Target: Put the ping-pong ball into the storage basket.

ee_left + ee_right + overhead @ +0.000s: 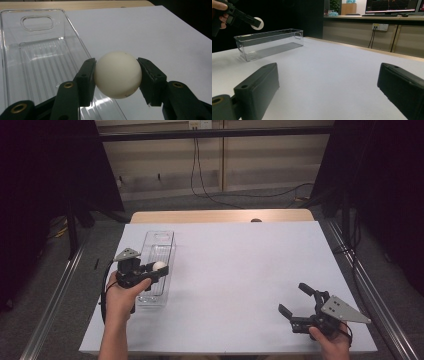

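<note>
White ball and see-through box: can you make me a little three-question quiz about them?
1. True or false: the left gripper is shut on the white ball.
2. Is the ball held above A) the clear box's right rim or B) the bare table?
3. How do the right gripper's jaws stand?

Key: 1 true. 2 A. 3 wide apart, nothing between them.

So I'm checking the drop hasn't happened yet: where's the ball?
The ball is at the high view's left, clamped in the left tongs over the clear bin's right wall.
</note>
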`<state>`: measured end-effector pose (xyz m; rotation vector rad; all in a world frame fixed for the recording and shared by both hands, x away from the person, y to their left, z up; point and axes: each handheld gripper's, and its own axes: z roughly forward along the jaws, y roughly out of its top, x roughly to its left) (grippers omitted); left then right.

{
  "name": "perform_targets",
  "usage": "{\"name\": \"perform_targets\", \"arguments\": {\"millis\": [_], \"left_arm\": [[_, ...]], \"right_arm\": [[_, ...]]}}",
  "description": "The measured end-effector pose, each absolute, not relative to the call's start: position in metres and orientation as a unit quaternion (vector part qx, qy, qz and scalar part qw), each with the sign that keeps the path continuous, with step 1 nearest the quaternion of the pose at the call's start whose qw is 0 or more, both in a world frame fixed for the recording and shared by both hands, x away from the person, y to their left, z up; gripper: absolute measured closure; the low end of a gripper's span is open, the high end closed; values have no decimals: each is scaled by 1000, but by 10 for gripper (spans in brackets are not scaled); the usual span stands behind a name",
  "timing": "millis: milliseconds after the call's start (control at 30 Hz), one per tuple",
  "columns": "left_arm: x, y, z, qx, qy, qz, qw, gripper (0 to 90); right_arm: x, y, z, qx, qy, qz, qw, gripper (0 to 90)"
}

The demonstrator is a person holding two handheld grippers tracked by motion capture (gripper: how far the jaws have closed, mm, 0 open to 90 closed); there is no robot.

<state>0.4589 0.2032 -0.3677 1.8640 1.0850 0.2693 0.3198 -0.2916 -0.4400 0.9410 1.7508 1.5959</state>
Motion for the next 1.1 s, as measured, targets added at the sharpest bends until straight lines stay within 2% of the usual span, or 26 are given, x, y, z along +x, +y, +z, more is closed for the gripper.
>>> {"name": "perform_targets", "arguments": {"millis": [1100], "left_arm": [[461, 218, -369, 749, 454, 128, 465, 509]], "right_arm": [[320, -290, -440, 351, 659, 602, 285, 34]]}}
